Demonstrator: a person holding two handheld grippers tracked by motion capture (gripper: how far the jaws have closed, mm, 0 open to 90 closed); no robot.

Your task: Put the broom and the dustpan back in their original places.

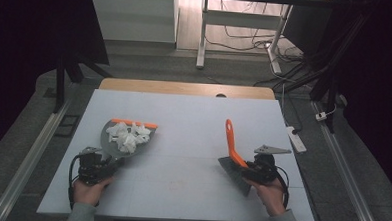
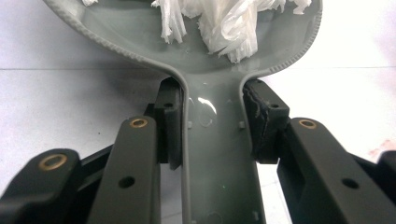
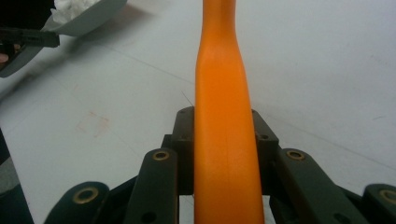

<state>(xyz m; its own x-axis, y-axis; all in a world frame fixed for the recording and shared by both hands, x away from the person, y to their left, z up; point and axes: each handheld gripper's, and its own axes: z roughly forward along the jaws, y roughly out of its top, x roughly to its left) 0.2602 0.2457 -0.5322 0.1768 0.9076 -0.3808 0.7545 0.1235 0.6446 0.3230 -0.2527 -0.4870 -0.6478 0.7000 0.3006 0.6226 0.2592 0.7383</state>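
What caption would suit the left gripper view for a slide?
Left gripper shut on the grey dustpan handle, white crumpled paper lying in its pan.

Glossy grey plastic dustpan (image 2: 219,154) holds crumpled white paper (image 2: 224,23); smooth matt orange handle (image 3: 224,140).

High view looked forward, down on white table (image 1: 193,135) from my side. My left camera sat close along dustpan (image 2: 219,154) handle. My right camera faced along orange handle (image 3: 224,140); caught same dustpan beyond it.
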